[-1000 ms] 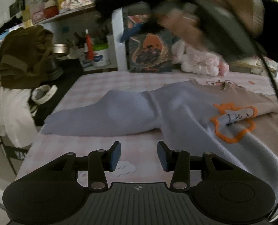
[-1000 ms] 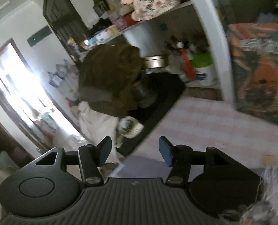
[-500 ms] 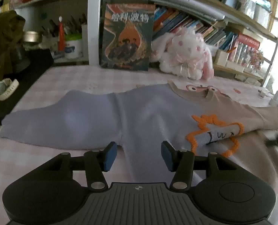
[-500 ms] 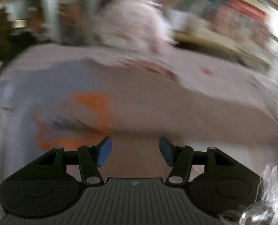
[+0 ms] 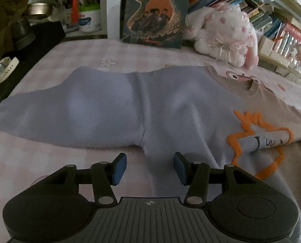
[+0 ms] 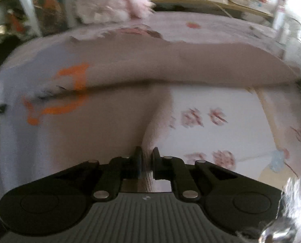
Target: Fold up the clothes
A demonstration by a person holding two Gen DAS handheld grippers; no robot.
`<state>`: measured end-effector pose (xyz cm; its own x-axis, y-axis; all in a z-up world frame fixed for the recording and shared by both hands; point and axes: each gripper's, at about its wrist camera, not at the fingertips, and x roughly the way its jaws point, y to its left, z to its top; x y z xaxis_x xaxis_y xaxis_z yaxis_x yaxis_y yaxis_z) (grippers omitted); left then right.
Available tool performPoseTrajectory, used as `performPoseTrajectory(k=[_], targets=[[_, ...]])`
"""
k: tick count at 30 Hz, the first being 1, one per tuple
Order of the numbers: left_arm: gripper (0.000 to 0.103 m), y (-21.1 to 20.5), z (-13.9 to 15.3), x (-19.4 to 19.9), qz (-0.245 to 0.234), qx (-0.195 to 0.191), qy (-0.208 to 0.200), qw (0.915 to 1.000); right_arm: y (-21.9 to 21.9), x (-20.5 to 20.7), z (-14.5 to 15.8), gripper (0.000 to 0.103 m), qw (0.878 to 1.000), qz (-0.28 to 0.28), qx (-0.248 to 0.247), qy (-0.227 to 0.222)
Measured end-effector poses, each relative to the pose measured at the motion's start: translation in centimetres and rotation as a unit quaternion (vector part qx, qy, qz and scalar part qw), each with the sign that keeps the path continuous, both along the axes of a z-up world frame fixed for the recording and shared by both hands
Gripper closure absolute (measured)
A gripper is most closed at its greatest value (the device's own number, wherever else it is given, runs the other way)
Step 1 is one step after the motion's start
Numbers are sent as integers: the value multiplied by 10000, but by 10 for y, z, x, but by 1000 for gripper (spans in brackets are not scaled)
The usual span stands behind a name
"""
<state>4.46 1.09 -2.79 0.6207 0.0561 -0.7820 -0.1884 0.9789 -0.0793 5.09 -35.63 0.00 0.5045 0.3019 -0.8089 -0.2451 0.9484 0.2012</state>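
Observation:
A two-tone sweatshirt (image 5: 166, 109), lavender on the left half and beige on the right with an orange outline patch, lies spread on the pink checked bedsheet (image 5: 73, 54). Its lavender sleeve (image 5: 69, 109) stretches to the left. My left gripper (image 5: 148, 168) is open, just in front of the armpit seam, low over the sheet. My right gripper (image 6: 146, 160) is shut on the beige side edge of the sweatshirt (image 6: 130, 121), near where the beige sleeve (image 6: 191, 64) folds across.
A white plush rabbit (image 5: 223, 32) and an upright book (image 5: 154, 12) stand at the back of the bed. Bookshelves (image 5: 272, 20) run behind. A black side table (image 5: 28, 40) with a watch and jars is at left.
My right gripper swung from the shelf side down to the beige half and closed on its edge. My left gripper moved closer to the armpit seam and stayed open.

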Motion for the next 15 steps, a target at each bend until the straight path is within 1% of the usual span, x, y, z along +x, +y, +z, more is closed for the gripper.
performPoseTrajectory(k=[1, 3, 4, 7, 8, 9, 11, 12, 13, 15], targets=[[52, 0, 0, 2, -16, 18, 8, 10000, 1, -4, 17, 95, 9993, 60, 301, -231], [52, 1, 1, 4, -40, 16, 2, 10000, 3, -11, 51, 95, 9934, 178, 900, -691], [52, 1, 1, 6, -61, 3, 3, 10000, 0, -18, 59, 95, 9924, 264, 968, -717], [56, -2, -2, 10, -188, 0, 36, 9998, -13, -44, 68, 95, 9936, 556, 848, -507], [60, -5, -3, 10, -235, 46, 20, 9997, -16, -52, 63, 95, 9951, 679, 684, -234], [71, -7, -3, 10, -282, 101, -8, 9995, -20, -62, 51, 95, 9960, 775, 440, 115], [85, -11, -2, 11, -372, 154, -39, 9992, -23, -73, 25, 95, 9941, 791, 86, 738], [95, -12, -2, 12, -417, 176, -53, 9990, -25, -78, 11, 95, 9914, 784, -76, 1043], [98, -14, -2, 13, -470, 244, -60, 9986, -25, -80, 1, 95, 9897, 748, -153, 1212], [98, -14, -2, 18, -542, 391, -77, 9977, -23, -84, -17, 95, 9875, 649, -226, 1420]])
